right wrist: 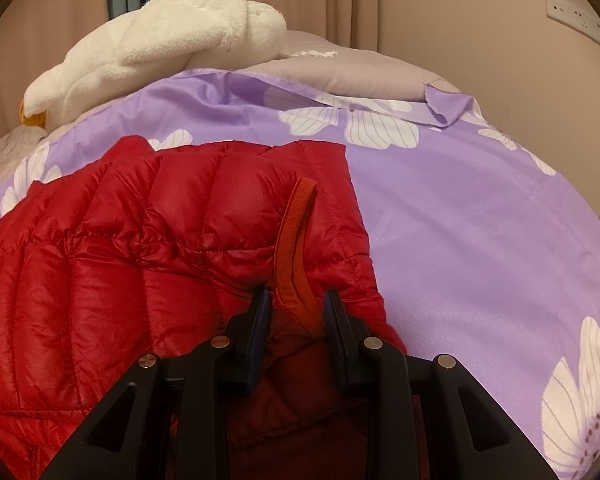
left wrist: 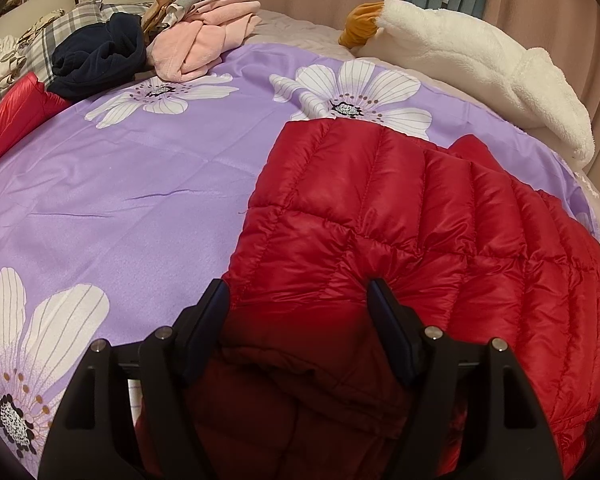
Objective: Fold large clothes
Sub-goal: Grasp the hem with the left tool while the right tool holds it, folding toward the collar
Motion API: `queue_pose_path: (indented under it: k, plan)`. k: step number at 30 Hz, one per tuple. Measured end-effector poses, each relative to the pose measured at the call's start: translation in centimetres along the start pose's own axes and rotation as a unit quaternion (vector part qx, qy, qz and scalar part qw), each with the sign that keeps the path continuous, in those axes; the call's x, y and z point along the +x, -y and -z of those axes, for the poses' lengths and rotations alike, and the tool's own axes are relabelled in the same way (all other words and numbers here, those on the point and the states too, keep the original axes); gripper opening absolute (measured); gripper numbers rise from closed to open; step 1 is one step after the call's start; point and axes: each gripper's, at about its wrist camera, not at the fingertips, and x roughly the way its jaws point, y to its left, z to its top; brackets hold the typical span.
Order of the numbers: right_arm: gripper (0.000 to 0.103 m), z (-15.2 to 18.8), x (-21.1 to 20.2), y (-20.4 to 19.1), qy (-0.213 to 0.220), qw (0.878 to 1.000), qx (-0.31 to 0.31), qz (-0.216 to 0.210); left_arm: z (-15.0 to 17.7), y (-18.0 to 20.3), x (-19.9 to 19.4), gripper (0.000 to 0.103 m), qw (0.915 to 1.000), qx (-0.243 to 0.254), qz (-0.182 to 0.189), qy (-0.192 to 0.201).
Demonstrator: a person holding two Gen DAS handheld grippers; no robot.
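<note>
A red quilted down jacket [left wrist: 400, 208] lies on a purple flowered bedsheet [left wrist: 140, 184]. My left gripper [left wrist: 298, 296] has its jaws wide apart over the jacket's near edge, with red fabric bulging between them. In the right wrist view the same jacket [right wrist: 120, 240] fills the left half. My right gripper [right wrist: 296, 300] has its jaws narrowly set around an orange-red ribbed cuff [right wrist: 296, 240] and the jacket edge beneath it, and appears to grip them.
A white plush toy [left wrist: 480, 68] with an orange beak lies at the far right edge of the bed. A pile of pink [left wrist: 204, 40], navy [left wrist: 100, 52] and plaid clothes sits at the far left. Another red garment [left wrist: 8, 120] shows at the left edge. Curtains hang behind.
</note>
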Motion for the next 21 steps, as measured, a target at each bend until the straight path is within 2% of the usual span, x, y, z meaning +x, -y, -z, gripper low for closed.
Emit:
queue_pose_path:
  k: [21]
  plan:
    - [0.028,0.02,-0.04,-0.01,-0.001,1.0,-0.001,0.001,0.0,-0.07,0.1,0.075,1.0,-0.001,0.001,-0.001]
